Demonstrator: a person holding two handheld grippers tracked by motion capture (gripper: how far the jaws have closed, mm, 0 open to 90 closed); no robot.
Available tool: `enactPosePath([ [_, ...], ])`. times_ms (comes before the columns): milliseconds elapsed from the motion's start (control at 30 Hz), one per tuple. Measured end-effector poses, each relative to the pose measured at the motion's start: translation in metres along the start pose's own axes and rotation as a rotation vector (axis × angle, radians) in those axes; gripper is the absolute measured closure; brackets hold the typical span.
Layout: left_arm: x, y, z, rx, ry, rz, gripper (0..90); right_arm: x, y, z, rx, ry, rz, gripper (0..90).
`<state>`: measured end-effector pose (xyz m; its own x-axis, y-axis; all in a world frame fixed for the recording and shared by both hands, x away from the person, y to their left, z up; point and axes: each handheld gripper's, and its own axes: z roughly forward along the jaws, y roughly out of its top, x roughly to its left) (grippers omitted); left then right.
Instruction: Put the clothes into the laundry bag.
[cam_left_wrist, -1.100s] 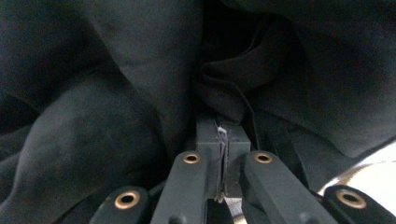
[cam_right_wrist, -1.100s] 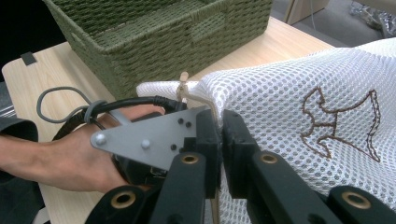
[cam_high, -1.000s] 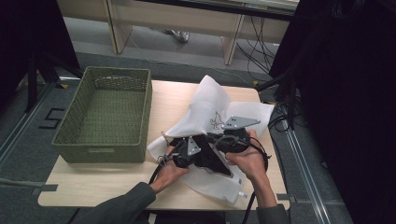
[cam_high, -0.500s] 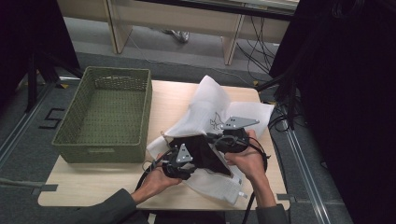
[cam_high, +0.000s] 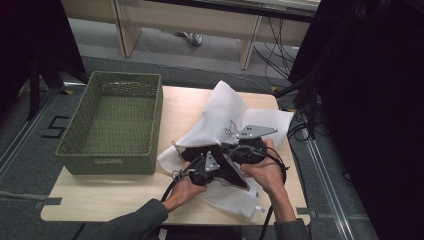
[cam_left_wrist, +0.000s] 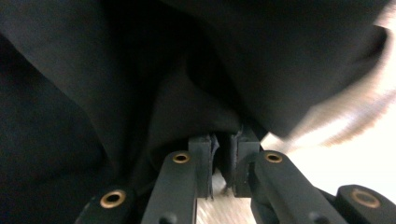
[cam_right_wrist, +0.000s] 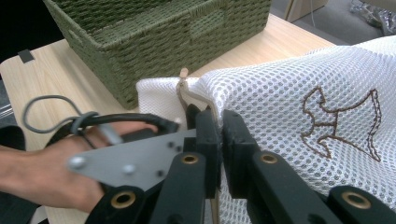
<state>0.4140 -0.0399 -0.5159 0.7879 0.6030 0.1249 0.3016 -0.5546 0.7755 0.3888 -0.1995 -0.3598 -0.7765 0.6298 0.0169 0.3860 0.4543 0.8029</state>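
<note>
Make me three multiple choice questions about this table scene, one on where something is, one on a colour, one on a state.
1. Where is the woven basket relative to the white mesh bag?
A. left of it
B. on top of it
C. right of it

2. What colour is the cloth in the left gripper?
A. red
B. black
C. yellow

3. How is the right gripper set?
A. wide open
B. shut on the white mesh bag
C. lying in the basket

Answers: 1 A, seen from the high view. 2 B, dark folds surround the jaws. 3 B, the pads pinch the mesh edge.
</note>
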Motion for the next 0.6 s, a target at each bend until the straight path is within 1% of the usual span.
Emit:
enactPosePath([
  [33, 0.003, 0.001, 0.001, -0.001, 0.007, 0.017, 82.3, 0.000, 0.000, 0.000, -0.001, 0.004, 0.003, 87.1],
  [67, 0.003, 0.001, 0.002, -0.004, 0.001, 0.010, 82.0, 0.000, 0.000, 0.000, 0.001, 0.007, 0.001, 87.1],
  [100, 0.003, 0.001, 0.002, -0.014, 0.006, 0.013, 81.1, -0.001, 0.000, 0.000, -0.001, 0.002, -0.008, 87.1],
  [133, 0.002, 0.000, -0.001, 0.001, 0.004, 0.019, 79.0, -0.002, 0.000, 0.000, -0.002, 0.008, -0.011, 87.1],
  [167, 0.002, 0.000, -0.004, 0.009, -0.004, 0.031, 75.6, -0.002, 0.000, 0.000, 0.000, 0.006, -0.004, 87.1],
  [200, -0.003, -0.002, -0.008, 0.018, -0.035, -0.038, 71.8, -0.002, 0.000, 0.000, -0.002, 0.008, -0.011, 87.1],
  [233, -0.003, -0.003, -0.011, 0.024, -0.087, -0.036, 67.7, -0.002, -0.001, 0.001, -0.002, 0.010, -0.008, 87.1],
  [267, -0.002, -0.004, -0.016, 0.025, -0.083, -0.024, 63.0, -0.001, -0.001, 0.001, -0.003, 0.010, -0.015, 87.1],
  [300, -0.002, -0.006, -0.023, 0.014, -0.087, -0.030, 59.6, -0.001, -0.001, 0.001, 0.000, 0.009, -0.016, 87.1],
  [333, -0.001, -0.009, -0.034, 0.024, -0.070, -0.025, 55.5, -0.001, -0.001, 0.002, 0.003, 0.010, -0.013, 87.1],
  [367, 0.001, -0.011, -0.042, 0.025, -0.072, -0.038, 51.6, -0.001, -0.001, 0.001, 0.005, -0.004, -0.020, 87.1],
  [400, 0.004, -0.014, -0.050, 0.023, -0.063, -0.040, 48.8, -0.001, -0.001, 0.002, 0.000, -0.005, -0.024, 87.1],
  [433, 0.007, -0.017, -0.056, 0.026, -0.062, -0.051, 45.9, -0.001, -0.001, 0.002, 0.002, -0.012, -0.026, 87.1],
  [467, 0.010, -0.019, -0.063, 0.034, -0.044, -0.055, 44.9, 0.000, -0.001, 0.003, 0.004, -0.006, -0.018, 87.1],
  [500, 0.015, -0.023, -0.069, 0.037, -0.037, -0.050, 44.1, -0.001, -0.001, 0.004, 0.005, -0.005, -0.029, 87.1],
  [533, 0.018, -0.027, -0.074, 0.034, -0.033, -0.072, 43.7, -0.001, -0.001, 0.004, 0.008, -0.006, -0.041, 87.1],
  [567, 0.023, -0.032, -0.080, 0.047, -0.030, -0.075, 43.6, 0.002, -0.002, 0.004, 0.015, -0.006, -0.011, 87.1],
  [600, 0.027, -0.037, -0.086, 0.051, -0.024, -0.080, 43.4, 0.002, -0.002, 0.004, 0.020, -0.005, -0.030, 87.0],
])
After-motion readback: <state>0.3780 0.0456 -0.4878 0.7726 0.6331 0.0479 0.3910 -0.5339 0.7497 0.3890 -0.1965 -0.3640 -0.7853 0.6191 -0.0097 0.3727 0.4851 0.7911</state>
